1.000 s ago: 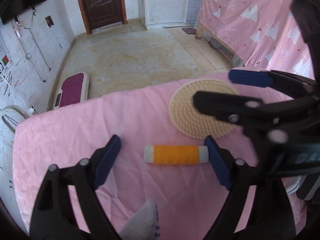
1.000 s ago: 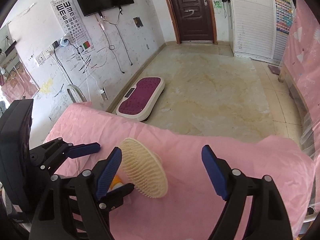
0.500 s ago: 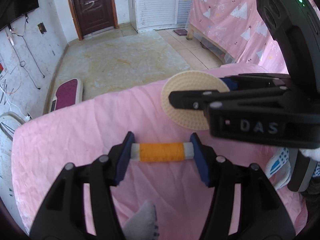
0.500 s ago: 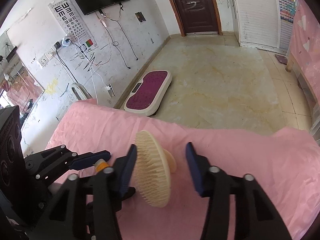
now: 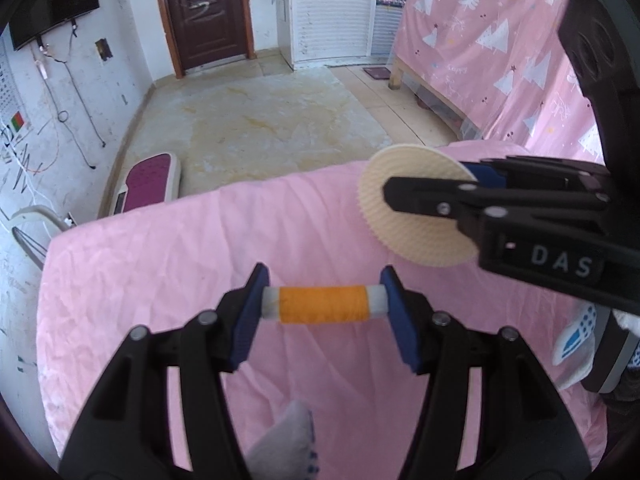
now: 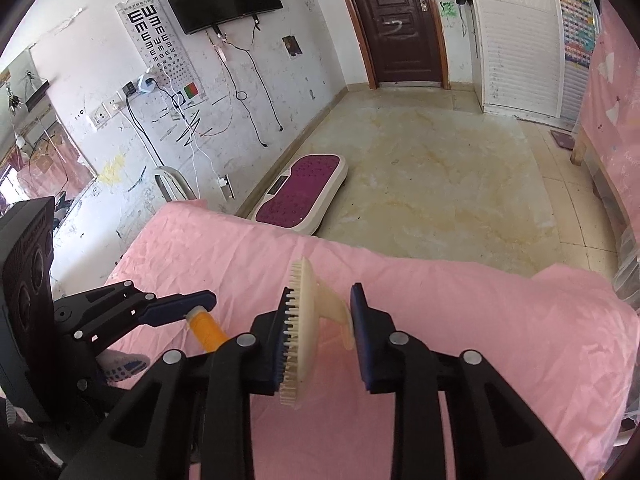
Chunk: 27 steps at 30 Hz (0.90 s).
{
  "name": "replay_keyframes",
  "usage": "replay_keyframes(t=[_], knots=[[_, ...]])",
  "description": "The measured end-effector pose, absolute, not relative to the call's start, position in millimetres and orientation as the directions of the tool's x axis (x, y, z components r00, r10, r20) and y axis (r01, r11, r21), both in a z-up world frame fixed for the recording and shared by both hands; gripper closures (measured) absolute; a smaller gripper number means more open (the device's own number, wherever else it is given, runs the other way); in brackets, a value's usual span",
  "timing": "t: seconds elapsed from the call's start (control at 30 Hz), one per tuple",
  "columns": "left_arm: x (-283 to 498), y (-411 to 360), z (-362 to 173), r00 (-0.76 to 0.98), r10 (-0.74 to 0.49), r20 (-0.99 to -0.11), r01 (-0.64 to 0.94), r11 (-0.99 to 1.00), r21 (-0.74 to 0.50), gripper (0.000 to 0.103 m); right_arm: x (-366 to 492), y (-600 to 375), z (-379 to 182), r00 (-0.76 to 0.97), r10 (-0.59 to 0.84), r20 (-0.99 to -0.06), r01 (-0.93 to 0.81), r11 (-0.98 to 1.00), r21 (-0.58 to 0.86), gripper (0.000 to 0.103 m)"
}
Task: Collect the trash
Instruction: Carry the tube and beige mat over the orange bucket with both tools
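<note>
My left gripper (image 5: 324, 305) is shut on an orange thread spool (image 5: 323, 304) with white ends, gripped end to end and lifted above the pink cloth (image 5: 160, 264). The spool also shows in the right wrist view (image 6: 206, 330), held by the left gripper (image 6: 200, 307). My right gripper (image 6: 320, 336) is shut on a round cream bristle brush (image 6: 298, 332), held on edge with its bristles against the left pad and its handle against the right pad. In the left wrist view the brush (image 5: 404, 204) hangs above the cloth at the right, in the right gripper (image 5: 432, 184).
The pink cloth (image 6: 480, 320) covers the whole table. A white and purple floor pad (image 6: 304, 192) lies on the tiled floor beyond the table's far edge. A pink patterned sheet (image 5: 500, 56) hangs at the right. Gloved fingers (image 5: 576, 344) show at the right.
Both grippers closed, the left on the spool and the right on the brush. Both objects have risen off the cloth.
</note>
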<state>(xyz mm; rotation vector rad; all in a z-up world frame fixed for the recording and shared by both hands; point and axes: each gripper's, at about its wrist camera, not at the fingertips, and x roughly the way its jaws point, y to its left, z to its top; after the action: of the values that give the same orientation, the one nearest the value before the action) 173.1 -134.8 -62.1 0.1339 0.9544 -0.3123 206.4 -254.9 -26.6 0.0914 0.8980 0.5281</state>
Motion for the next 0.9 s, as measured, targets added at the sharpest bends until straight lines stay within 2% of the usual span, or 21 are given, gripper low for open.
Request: replay_keyframes(t=[0.47,0.9], knots=[[122.6,-150.0,-25.3,0.619,-0.198,-0.76,0.327,0.945,0.021,0.048,145.9,-297.3,20.3,0.624,0.448,-0.64,-0.361,0.892,0.271,0.085],[74.9,-215.4,0.4,0.648,-0.254,-0.718,0.424,0.904,0.063,0.048,76.3,-390.2,42.7,0.737,0.373,-0.563,-0.249,0.925,0.287,0.085]])
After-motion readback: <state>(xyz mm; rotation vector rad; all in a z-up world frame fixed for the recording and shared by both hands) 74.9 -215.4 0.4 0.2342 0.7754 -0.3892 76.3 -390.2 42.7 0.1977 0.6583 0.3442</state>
